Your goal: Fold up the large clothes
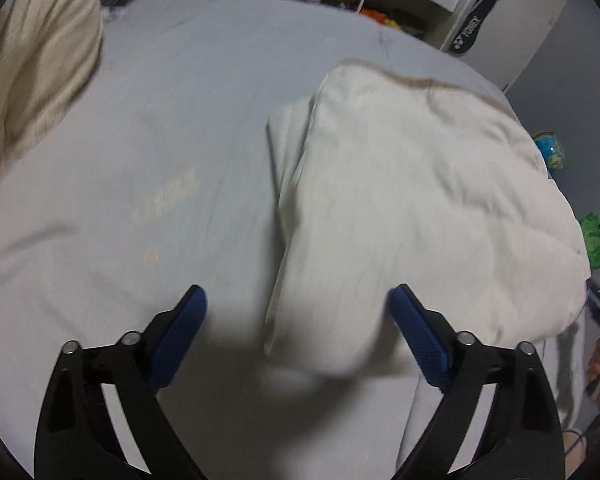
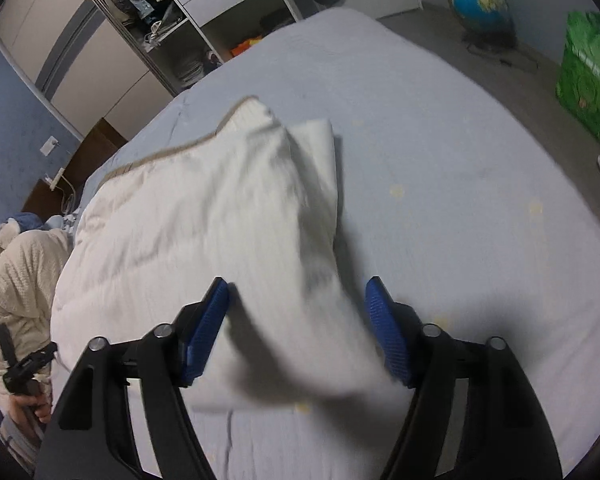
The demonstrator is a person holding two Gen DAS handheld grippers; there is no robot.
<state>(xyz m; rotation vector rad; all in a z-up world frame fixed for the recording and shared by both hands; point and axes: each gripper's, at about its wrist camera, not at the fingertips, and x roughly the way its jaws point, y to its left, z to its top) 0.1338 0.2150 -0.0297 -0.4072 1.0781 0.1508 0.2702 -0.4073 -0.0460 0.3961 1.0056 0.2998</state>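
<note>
Two grippers over a bed (image 1: 180, 80), left gripper (image 1: 298, 300) wide, right gripper (image 2: 298, 292) half-spread, unclamped, both astride a white garment's (image 2: 204, 216) near corner

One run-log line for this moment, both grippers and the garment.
left gripper: open, over near corner | right gripper: open, straddling near edge | white garment: partly folded on bed sheet

Motion blur smears the white garment's (image 2: 220, 216) near end between both tools, and the cream jacket (image 1: 28, 60) is cut off at the bed's far-left corner.
</note>
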